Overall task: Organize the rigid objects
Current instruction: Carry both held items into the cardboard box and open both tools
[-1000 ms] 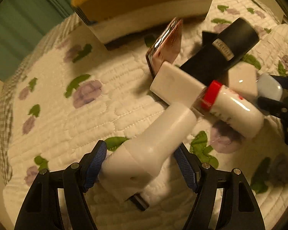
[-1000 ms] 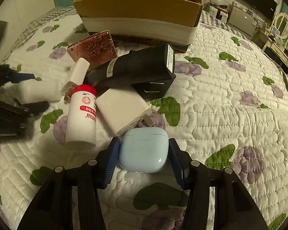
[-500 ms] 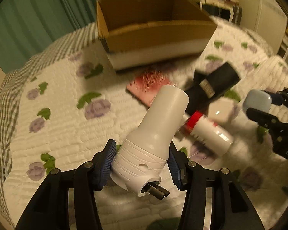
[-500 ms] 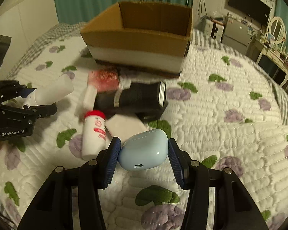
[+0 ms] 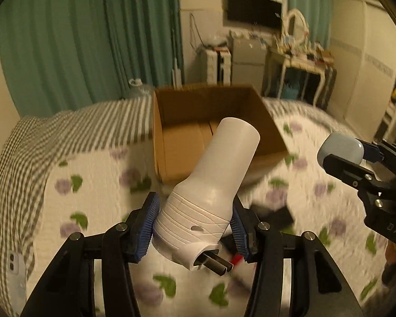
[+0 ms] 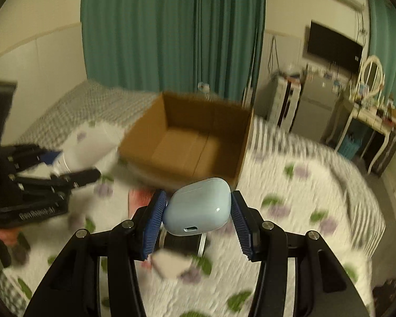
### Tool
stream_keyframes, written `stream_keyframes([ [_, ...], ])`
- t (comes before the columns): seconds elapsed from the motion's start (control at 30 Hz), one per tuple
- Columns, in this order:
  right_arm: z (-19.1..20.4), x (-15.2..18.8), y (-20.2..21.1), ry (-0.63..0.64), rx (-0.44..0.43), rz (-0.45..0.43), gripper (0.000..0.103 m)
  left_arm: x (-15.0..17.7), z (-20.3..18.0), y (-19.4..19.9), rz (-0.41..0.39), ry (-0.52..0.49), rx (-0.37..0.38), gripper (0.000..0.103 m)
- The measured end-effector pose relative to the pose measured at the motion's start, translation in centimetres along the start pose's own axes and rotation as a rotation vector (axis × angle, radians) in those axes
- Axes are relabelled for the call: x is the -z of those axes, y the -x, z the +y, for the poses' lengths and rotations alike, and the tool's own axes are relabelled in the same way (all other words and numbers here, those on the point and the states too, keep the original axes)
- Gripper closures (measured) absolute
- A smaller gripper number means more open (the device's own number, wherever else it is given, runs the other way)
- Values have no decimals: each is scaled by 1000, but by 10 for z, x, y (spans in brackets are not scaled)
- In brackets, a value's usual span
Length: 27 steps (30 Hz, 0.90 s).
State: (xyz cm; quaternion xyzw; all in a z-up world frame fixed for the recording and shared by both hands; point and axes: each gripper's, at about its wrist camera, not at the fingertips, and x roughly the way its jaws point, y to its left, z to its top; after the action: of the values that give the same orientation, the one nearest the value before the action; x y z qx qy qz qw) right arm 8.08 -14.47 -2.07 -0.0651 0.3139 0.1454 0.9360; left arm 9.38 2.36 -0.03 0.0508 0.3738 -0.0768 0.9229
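Two grippers hang above the quilt: the left gripper [image 5: 195,227] clamps a white plug adapter [image 5: 211,192], the right gripper [image 6: 196,218] clamps a pale blue earbud case [image 6: 197,206], both before the open cardboard box [image 6: 145,126].

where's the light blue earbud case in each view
Left wrist view: the light blue earbud case is at the right edge, pinched in the right gripper.
Right wrist view: the case is low centre, between that gripper's pads.
Shared landmark: the open cardboard box behind it.
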Motion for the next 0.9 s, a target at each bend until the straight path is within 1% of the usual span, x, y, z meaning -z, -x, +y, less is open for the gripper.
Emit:
stream_keyframes([
  [0.1, -6, -37, -5, 8, -8, -54, 53, -28, 3, -7, -31, 39, 5, 51],
  [0.17, -7, -55, -13, 19, -13, -70, 53, -44, 5, -16, -52, 59, -1, 51],
  [0.23, -9, -69, -25, 26, -12, -84, 53, -58, 6, -26, -77, 82, -35, 51],
  [0.33, -14, -81, -45, 15, -27, -91, 53, -70, 7, -51, -77, 103, -58, 51],
  [0.47, -24, -76, -73, 9, -29, -73, 53, -75, 2, -85, -51, 90, -78, 51],
  [0.6, -43, -66, -104, -36, -40, -32, 53, -74, -5, -113, -34, 64, -83, 50],
  [0.7, -47, -64, -115, -35, -32, -30, 53, -73, -10, -124, -39, 52, -82, 47],
  [0.77, -47, -63, -122, -33, -31, -30, 53, -72, -12, -128, -39, 36, -99, 46],
  [0.9, -53, -65, -139, -47, -32, -16, 53, -70, -10, -133, -21, 29, -107, 45],
])
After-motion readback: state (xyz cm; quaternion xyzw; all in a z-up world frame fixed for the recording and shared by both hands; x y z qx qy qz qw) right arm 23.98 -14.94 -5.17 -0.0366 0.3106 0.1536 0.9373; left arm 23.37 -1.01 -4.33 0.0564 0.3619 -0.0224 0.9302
